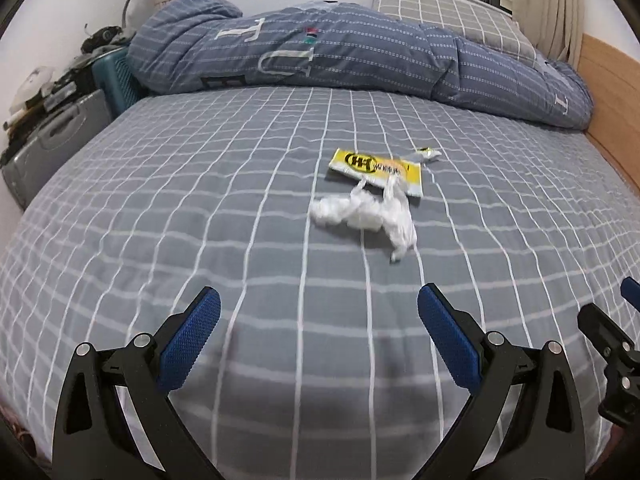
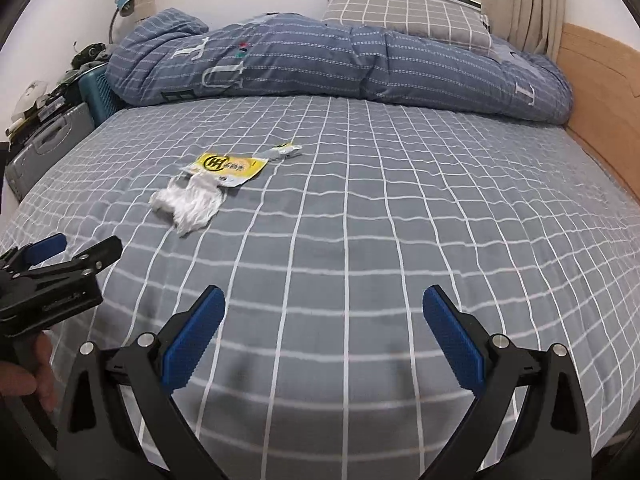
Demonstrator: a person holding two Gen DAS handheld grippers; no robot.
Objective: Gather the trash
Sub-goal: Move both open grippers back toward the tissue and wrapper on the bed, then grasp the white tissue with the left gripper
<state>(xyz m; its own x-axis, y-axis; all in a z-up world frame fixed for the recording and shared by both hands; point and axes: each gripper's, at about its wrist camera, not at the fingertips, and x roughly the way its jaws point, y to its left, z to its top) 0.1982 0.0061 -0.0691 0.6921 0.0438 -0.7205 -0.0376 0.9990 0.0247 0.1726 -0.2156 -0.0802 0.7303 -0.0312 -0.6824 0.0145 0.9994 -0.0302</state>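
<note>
On the bed point(image 1: 200, 200), a tissue point(image 1: 362, 214), wrapper point(image 1: 374, 168) and scrap point(image 1: 428, 154) were seen touching, beyond 2 empty grippers point(image 1: 319, 308) point(image 2: 324, 308), jaws spread; the thin wrapper could be missed, bedsheet pinched instead.

Grey white-checked sheet point(image 1: 200, 200), yellow wrapper point(image 1: 376, 168), white crumpled tissue point(image 1: 364, 212), blue-striped quilt point(image 1: 320, 52)

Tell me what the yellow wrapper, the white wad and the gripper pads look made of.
Yellow wrapper: likely thin plastic film, printed and flat.
White wad: seems soft tissue paper, crumpled and matte.
Left gripper pads: probably rubber or moulded plastic, blue with knurled texture.
</note>
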